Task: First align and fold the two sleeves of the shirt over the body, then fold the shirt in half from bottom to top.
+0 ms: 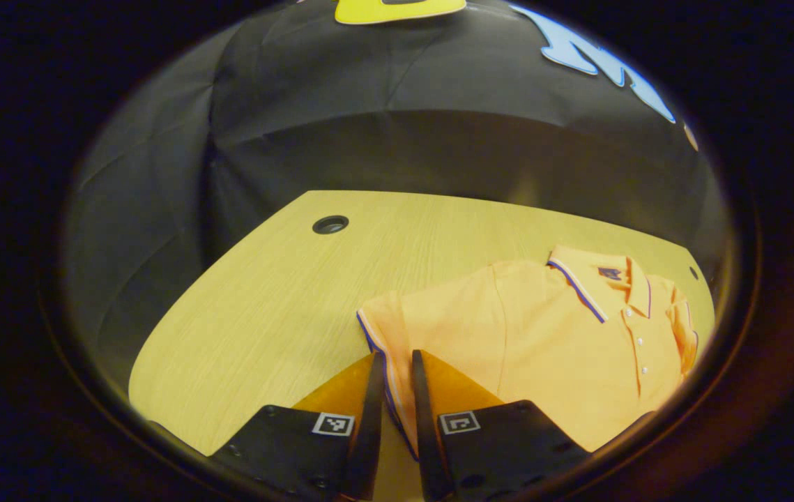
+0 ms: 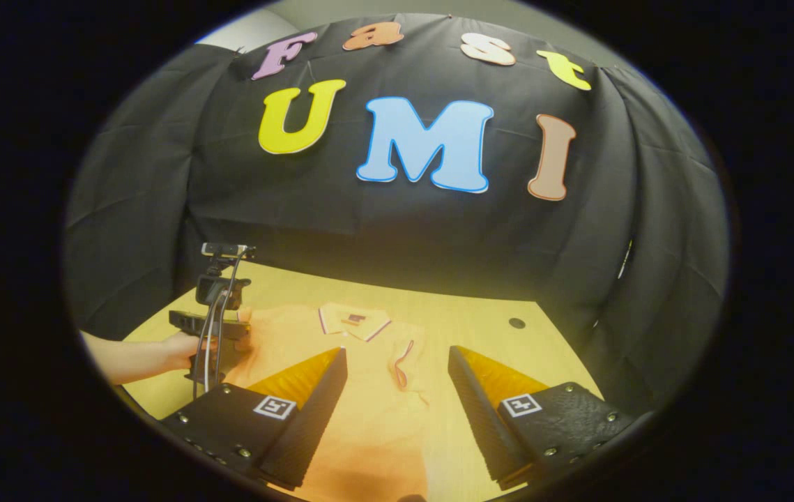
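An orange polo shirt [image 1: 543, 348] with blue-trimmed collar [image 1: 581, 279] lies flat, front up, on the wooden table [image 1: 264, 293]. My left gripper [image 1: 394, 362] is shut on the striped hem of the sleeve [image 1: 383, 328] at the shirt's near corner. In the right gripper view the same shirt [image 2: 369, 390] lies below my right gripper [image 2: 397, 352], which hovers open above the body. The other sleeve [image 2: 403, 362] is folded onto the chest. A hand [image 2: 177, 348] holds the left gripper [image 2: 219, 335] at the shirt's far sleeve.
A round cable hole [image 1: 330, 224] is set in the table near the back; it also shows as the hole [image 2: 516, 323] right of the shirt. Black cloth walls close in the table's far edge [image 2: 494, 307]. Bare wood lies left of the shirt [image 1: 229, 335].
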`<state>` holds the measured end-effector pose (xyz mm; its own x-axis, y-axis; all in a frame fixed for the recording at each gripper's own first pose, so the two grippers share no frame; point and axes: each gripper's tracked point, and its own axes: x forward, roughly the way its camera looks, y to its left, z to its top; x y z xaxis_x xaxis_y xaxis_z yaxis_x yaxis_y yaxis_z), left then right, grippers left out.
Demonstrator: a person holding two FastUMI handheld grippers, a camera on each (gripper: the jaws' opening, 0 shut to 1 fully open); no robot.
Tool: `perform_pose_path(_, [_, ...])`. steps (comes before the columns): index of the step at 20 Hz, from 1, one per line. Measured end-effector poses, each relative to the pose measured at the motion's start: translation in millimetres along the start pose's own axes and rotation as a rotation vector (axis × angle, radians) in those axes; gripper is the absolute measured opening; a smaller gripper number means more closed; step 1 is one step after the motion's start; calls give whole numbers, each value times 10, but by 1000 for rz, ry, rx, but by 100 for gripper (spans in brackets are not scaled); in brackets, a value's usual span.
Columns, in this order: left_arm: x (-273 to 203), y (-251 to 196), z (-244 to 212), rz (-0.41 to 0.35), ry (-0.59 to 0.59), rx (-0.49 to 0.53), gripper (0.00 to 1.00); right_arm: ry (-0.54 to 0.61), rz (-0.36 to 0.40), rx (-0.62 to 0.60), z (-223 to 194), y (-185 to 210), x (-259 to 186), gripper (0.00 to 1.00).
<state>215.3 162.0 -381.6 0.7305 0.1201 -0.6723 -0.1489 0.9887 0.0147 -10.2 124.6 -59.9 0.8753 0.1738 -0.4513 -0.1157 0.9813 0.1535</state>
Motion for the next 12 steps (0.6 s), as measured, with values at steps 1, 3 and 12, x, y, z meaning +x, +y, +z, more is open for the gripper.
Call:
perform_pose_path(1, [15, -15, 33, -3, -4, 3, 31, 4, -1, 4, -32, -8, -4, 92])
perform_pose_path(3, [10, -25, 18, 6, 0, 21, 8, 11, -4, 10, -64, -31, -14, 92])
perform_pose_path(12, [-248, -428, 496, -45, -119, 115, 8, 9, -15, 30, -89, -61, -9, 90])
